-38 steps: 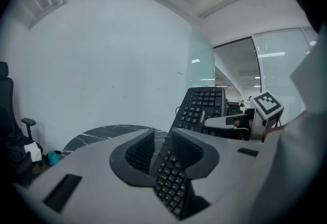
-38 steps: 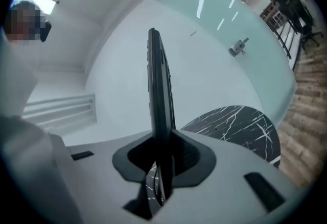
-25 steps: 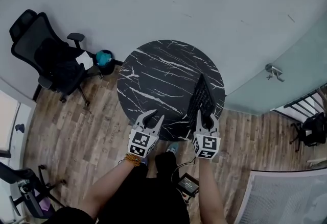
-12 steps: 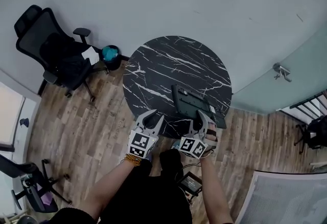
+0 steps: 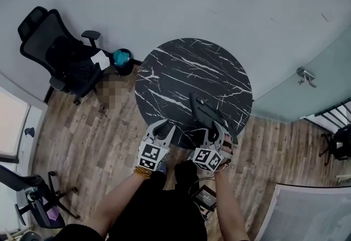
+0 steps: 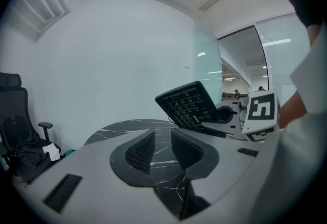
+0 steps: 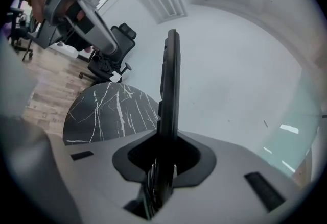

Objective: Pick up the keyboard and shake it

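Observation:
My right gripper (image 5: 215,131) is shut on the near end of a black keyboard (image 5: 204,111) and holds it off the round black marble table (image 5: 181,69), tilted. In the right gripper view the keyboard (image 7: 169,80) stands edge-on, clamped between the jaws of the right gripper (image 7: 164,159). The left gripper (image 5: 160,125) hovers over the table's near edge, to the left of the keyboard, open. Nothing lies between its ribbed pads (image 6: 140,150); only the table top shows through the gap. From there the keyboard (image 6: 189,103) shows its keys, up and to the right.
A black office chair (image 5: 60,59) with a white paper on its seat stands left of the table, beside a teal bin (image 5: 122,59). A glass partition (image 5: 307,86) runs at the right. The floor is wood; a small device (image 5: 204,196) lies by the person's feet.
The right gripper has rolled and come down, turning the keyboard from pointing straight away over the table to lying crosswise and tilted. The left gripper has shifted only a little.

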The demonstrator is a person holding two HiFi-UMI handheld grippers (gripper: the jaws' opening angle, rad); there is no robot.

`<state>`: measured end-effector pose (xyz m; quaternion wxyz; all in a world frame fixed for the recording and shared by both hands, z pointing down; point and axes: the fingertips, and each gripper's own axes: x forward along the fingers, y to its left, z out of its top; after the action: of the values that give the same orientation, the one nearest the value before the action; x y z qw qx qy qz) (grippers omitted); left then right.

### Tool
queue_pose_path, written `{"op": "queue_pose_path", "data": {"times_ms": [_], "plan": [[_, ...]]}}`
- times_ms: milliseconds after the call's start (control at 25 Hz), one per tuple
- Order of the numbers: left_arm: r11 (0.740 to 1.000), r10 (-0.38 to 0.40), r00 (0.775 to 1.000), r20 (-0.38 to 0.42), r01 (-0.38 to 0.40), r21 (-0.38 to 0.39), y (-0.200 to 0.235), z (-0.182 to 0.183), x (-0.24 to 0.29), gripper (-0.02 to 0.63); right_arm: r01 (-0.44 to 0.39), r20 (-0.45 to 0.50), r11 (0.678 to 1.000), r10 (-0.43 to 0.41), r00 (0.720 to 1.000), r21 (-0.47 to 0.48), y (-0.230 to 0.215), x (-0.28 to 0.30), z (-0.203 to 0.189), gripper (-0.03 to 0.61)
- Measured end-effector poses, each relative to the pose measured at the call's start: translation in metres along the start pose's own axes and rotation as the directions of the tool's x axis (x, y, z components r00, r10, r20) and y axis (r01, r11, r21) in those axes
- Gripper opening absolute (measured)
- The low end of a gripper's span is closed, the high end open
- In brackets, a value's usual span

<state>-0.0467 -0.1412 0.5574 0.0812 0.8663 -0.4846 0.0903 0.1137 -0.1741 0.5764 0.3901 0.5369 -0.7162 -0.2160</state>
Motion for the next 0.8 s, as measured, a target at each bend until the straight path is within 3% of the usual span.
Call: {"op": "queue_pose_path", "data": {"times_ms": [120, 240, 400, 640, 720, 800], "plan": [[1.000, -0.004, 1.000, 0.015, 0.004, -0.002, 0.000, 0.006, 0.005, 0.106, 0.029, 0.001, 0.983, -0.030, 1.000, 0.181, -0.024, -0.004, 0.004, 0.078], [1.000, -0.007, 0.999, 0.036, 0.007, -0.001, -0.002, 0.017, 0.013, 0.106, 0.048, 0.025, 0.919, -0.062, 0.998, 0.391, -0.053, -0.011, 0.012, 0.078], [1.000, -0.016, 0.997, 0.073, 0.017, -0.015, -0.008, 0.035, 0.028, 0.104, 0.065, 0.040, 0.769, -0.116, 0.992, 0.636, -0.082, -0.021, 0.013, 0.077], [0.999, -0.033, 0.992, 0.119, 0.034, -0.014, -0.015, 0.062, 0.043, 0.104, 0.052, 0.016, 0.446, -0.146, 0.989, 0.894, -0.094, -0.028, -0.006, 0.077], [0.999, -0.041, 0.991, 0.129, 0.043, -0.009, -0.018, 0.068, 0.046, 0.104, 0.052, 0.005, 0.390, -0.143, 0.990, 0.919, -0.093, -0.029, -0.014, 0.075], [0.999, -0.048, 0.990, 0.132, 0.048, -0.001, -0.020, 0.071, 0.047, 0.104, 0.063, -0.004, 0.398, -0.147, 0.989, 0.915, -0.094, -0.029, -0.017, 0.075]]}}
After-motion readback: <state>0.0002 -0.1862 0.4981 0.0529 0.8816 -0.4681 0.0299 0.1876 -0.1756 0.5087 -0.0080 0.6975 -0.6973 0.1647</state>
